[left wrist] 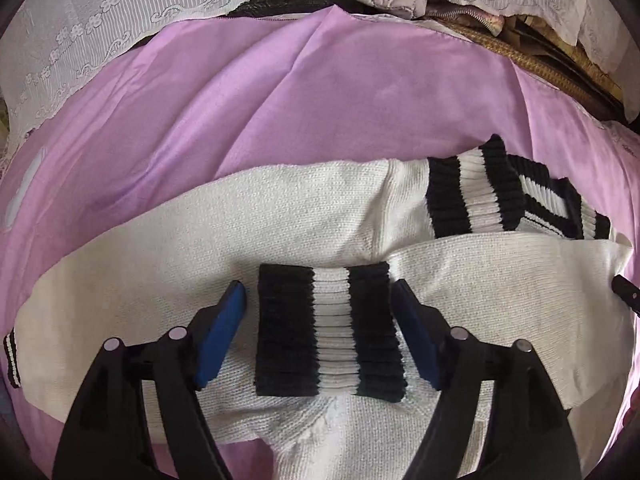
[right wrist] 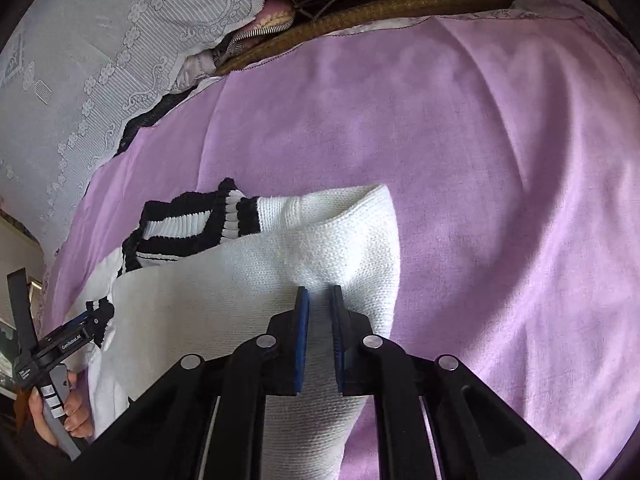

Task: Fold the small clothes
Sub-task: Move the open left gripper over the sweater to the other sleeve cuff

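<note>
Evidently the left gripper [left wrist: 320, 332], jaws apart, straddles the striped cuff [left wrist: 326, 330] laid on the white sweater [left wrist: 160, 264], while the right gripper [right wrist: 319, 340] pinches a sleeve fold [right wrist: 320, 308] for folding.

One legible marking found: white lettering reading "GenRobot.AI" on the black body of the left gripper [right wrist: 60, 350], seen in the right wrist view at the lower left edge. A second small white label below it is too small to read.
</note>
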{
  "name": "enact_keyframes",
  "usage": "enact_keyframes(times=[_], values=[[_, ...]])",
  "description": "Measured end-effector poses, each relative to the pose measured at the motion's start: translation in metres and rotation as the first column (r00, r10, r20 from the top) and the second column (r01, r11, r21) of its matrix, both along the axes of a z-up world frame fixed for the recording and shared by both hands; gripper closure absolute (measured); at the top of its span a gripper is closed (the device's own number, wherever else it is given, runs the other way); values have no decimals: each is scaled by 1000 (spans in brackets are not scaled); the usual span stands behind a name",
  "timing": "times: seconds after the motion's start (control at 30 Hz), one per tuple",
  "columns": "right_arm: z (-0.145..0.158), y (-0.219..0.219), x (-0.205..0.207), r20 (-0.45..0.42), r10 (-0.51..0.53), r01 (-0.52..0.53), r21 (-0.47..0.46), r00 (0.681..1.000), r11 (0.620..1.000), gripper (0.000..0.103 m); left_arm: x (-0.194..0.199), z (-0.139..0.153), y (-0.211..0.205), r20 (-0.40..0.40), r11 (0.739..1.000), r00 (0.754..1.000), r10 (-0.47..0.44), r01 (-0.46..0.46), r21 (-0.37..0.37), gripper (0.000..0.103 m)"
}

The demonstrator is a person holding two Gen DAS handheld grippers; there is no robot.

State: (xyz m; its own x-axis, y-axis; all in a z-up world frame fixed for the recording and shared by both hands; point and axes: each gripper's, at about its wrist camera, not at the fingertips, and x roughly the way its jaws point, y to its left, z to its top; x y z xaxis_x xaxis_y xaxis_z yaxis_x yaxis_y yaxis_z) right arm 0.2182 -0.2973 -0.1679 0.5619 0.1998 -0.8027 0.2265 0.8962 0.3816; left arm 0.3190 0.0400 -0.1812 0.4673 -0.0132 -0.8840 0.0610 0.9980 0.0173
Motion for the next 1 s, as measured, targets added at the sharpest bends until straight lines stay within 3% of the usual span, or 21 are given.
enact_keyframes(times=[0.1,0.13,0.27,0.37,0.47,0.57,0.67,0.77,0.87,0.93,1.0], values=[[18,-6,-16,4,-28,28,-98,1000,995,94,-7,11,6,3,1000,1000,8,-8,-25,31],[26,-5,-24,23,-16,19,-134,1000,991,90,-12,17,7,16,999,1000,5,-5,-37,31],[49,19,-55,90,90,-73,-179,992,981,90,-39,38,2,77,995,996,-49,55,-80,31],[42,43,-70,67,159,-142,-208,985,968,90,-47,32,-11,67,994,994,-92,95,-48,30],[16,51,-81,1,148,-146,-179,989,973,90,-45,11,-16,16,996,996,-90,90,-6,30],[5,46,-90,-1,133,-132,-137,991,982,92,-47,1,-17,19,995,996,-86,84,56,19],[4,47,-93,-30,140,-143,-132,990,981,92,-46,3,-6,-2,998,998,-61,61,4,19],[17,45,-97,27,113,-110,-90,993,990,87,-52,14,10,17,999,1000,-25,26,-33,20],[36,48,-91,118,95,-82,-113,988,990,76,-59,20,28,26,996,1000,3,-1,-85,20],[40,54,-77,118,101,-86,-127,988,988,67,-58,19,37,20,995,999,29,-27,-100,20],[31,63,-61,69,110,-98,-153,992,983,64,-53,11,42,-12,994,999,48,-49,-95,20]])
